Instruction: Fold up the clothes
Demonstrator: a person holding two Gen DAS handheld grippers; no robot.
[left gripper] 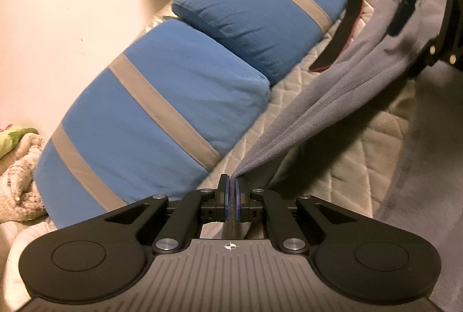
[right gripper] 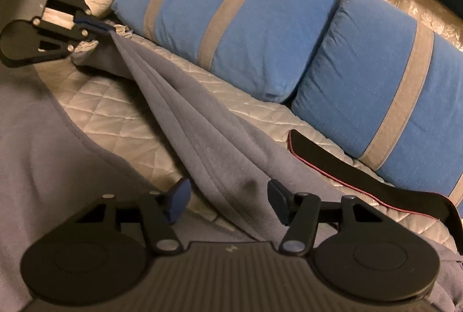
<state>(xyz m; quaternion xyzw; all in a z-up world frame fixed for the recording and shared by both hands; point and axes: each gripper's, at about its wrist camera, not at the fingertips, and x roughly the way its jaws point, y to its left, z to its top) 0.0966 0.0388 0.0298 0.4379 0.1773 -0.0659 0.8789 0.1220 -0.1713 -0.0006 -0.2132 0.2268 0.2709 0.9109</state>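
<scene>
Near the 2 blue pillows (right gripper: 260,22), my left gripper (left gripper: 231,190) pinches the grey garment (right gripper: 208,121) taut, so my right gripper (right gripper: 228,199), jaws apart, can straddle its folds.

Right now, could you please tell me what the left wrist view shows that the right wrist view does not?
Only the left wrist view shows the left gripper from behind, its jaws shut on the grey-blue fleece garment. Only the right wrist view shows the right gripper, jaws apart over that cloth's dark smudge. Both show the blue grey-striped cushions, the quilted cream cover and the black red-edged strap.
</scene>
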